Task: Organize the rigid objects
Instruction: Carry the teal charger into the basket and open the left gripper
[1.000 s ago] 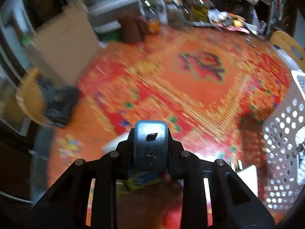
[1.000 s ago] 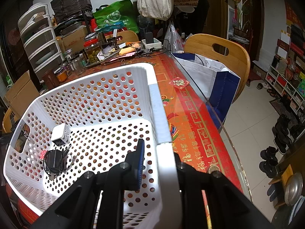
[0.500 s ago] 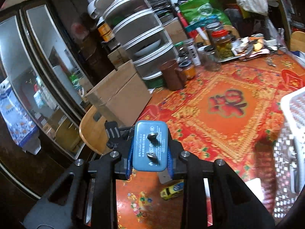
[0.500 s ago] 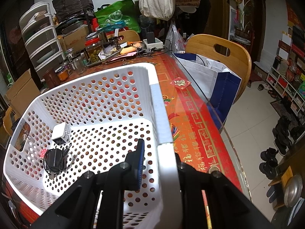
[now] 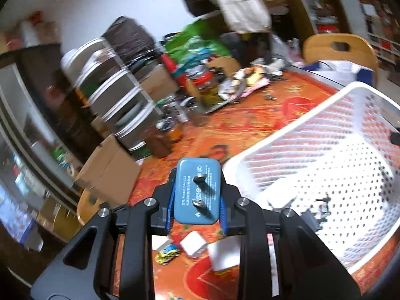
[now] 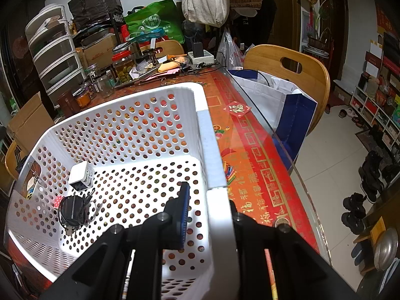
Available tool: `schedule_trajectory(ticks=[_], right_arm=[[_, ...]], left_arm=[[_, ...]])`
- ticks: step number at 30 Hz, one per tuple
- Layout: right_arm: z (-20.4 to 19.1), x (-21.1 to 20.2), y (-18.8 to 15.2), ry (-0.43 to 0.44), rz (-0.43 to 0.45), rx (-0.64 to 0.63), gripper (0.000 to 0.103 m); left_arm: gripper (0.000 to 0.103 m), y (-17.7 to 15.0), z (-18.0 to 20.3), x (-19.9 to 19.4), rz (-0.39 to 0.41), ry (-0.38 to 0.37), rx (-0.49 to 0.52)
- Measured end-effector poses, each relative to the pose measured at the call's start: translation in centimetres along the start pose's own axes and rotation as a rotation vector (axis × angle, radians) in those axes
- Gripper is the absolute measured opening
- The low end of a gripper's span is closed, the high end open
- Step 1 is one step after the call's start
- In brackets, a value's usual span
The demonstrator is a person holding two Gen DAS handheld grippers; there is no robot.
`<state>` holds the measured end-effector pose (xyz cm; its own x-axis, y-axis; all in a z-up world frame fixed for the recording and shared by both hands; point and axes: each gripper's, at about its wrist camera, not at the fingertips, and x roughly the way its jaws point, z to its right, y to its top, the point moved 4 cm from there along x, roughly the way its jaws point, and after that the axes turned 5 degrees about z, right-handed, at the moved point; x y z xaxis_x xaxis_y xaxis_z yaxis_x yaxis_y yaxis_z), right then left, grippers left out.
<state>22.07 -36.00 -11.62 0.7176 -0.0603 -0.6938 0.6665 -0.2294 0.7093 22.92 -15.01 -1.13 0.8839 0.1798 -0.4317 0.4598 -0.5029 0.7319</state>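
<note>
Two claws clamped: left [image 5: 197, 200] on blue charger [image 5: 197, 191] ("Model" legible), right [image 6: 207, 215] on basket wall [image 6: 212, 165].

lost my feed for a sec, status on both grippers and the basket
Left gripper shut on blue charger, beside the white basket. Right gripper clamped on basket wall. Two chargers already inside. Nothing blocking.

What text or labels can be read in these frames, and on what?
"福": red square sticker on the table.
"福" repeated: tablecloth border.
Blue charger in the left gripper: "Model" legible, the rest too small.
Canvas bag and green bag: print unreadable.
</note>
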Motion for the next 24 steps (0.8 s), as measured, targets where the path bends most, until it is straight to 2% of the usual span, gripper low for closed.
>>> schedule_trajectory(ticks=[7,14,19,24], right_arm=[[0.0,0.0,0.0,0.003,0.001,0.001,0.016],[0.0,0.0,-0.1,0.005,0.000,0.001,0.016],[0.0,-0.1,-0.2,0.010,0.003,0.002,0.016],[0.0,-0.1,-0.1,0.008,0.001,0.003,0.016]], left_arm=[[0.025,1.0,6.8,0.7,-0.042,-0.085,0.076],[0.025,0.4,12.3,2.8,-0.167,-0.187,0.196],[0.025,-0.1,14.3,4.7,-0.220,-0.199,0.266],[0.025,-0.4,15.6,5.5,-0.260,-0.241,0.294]])
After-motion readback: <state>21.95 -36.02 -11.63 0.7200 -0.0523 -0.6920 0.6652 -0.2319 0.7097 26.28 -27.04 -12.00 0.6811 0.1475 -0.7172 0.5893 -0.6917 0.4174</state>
